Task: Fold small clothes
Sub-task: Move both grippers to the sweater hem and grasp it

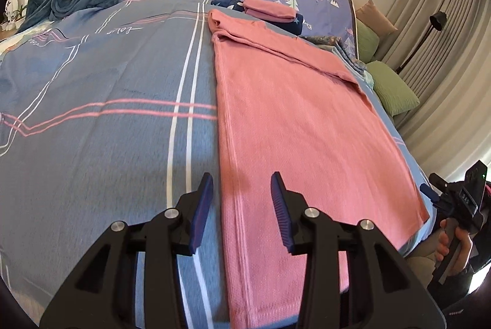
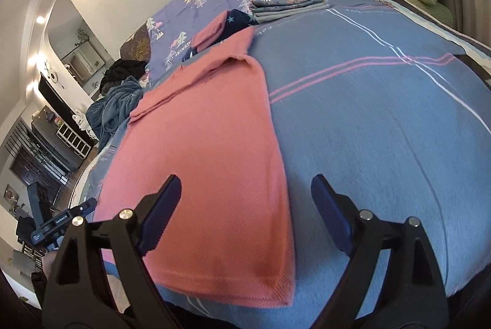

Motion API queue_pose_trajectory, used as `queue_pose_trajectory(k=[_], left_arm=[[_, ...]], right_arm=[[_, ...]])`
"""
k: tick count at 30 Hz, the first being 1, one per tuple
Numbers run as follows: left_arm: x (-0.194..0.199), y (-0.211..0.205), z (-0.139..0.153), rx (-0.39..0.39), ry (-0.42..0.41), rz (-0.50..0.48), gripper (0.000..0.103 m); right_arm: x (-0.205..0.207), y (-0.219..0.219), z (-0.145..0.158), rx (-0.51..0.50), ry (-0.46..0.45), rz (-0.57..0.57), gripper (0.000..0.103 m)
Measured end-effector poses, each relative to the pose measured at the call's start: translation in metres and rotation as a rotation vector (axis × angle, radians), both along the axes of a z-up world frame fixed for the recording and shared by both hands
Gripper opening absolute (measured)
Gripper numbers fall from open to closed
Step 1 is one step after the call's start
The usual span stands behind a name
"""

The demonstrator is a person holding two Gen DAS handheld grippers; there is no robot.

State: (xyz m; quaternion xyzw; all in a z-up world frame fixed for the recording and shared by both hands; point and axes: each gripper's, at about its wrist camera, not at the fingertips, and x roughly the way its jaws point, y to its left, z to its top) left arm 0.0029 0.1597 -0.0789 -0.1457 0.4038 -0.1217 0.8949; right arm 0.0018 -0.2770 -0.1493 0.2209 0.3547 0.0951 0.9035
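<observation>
The left gripper hangs just above the near left edge of the pink garment, its jaws parted and empty, one blue pad over the bedspread and the other over the cloth. The right gripper stands wide open and empty over the garment's near right edge. The garment lies flat on the bed, long and narrow, with its sleeves folded in at the far end. Beyond it sits a folded pink piece on a dark blue one, beside a stack of folded greyish cloths.
</observation>
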Motion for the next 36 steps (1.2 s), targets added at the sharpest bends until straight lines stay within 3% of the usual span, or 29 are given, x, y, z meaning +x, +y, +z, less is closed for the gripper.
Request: queue_pose_trajectory(k=[7,16,33,36], left_arm=[[-0.02,-0.006,-0.002,0.024,0.009,-0.035,0.047],[-0.044,-0.014,-0.007,-0.003,0.04,-0.05,0.054],[-0.068,-0.001,-0.026,-0.224,0.197,-0.014,0.054],[-0.064,-0.003,-0.025,-0.226,0.204,-0.008,0.054]], right_arm=[[-0.009,-0.003,-0.008,-0.008,0.023,-0.009,0.088],[-0.021,0.008,-0.012,-0.092,0.029,0.015,0.088],[-0.038,0.013,-0.014,0.024,0.039,0.114,0.089],[-0.038,0.012,-0.015,0.045,0.032,0.118,0.088]])
